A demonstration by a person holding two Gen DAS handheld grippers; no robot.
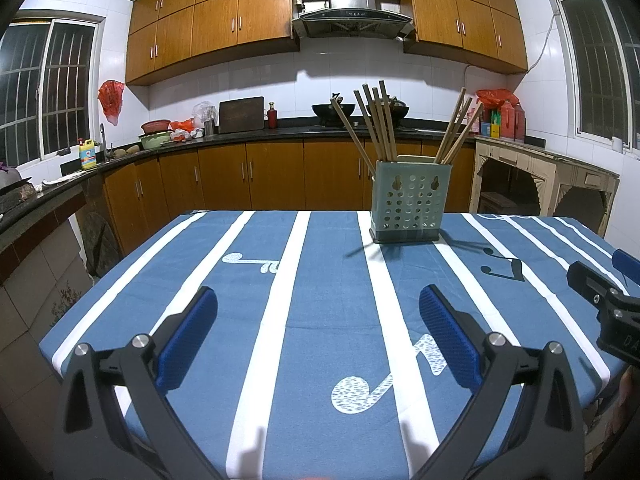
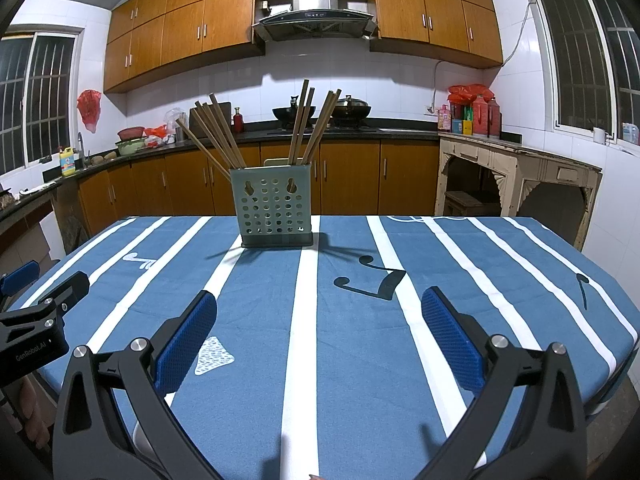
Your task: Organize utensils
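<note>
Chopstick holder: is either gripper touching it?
Apart. Both wrist views show bare tablecloth between each open gripper, left and right, and the holder.

A home kitchen — wooden wall cabinets (image 1: 224, 16) and base cupboards run along white-tiled walls, with a steel range hood (image 1: 351, 8) above woks (image 1: 333, 111) on the far dark counter (image 1: 256, 136). A detergent bottle (image 1: 88, 155) stands by the tap at left — barred windows (image 1: 44, 88) flank the room.

bare tablecloth (image 1: 320, 300), holder (image 1: 410, 204) far edge
</note>
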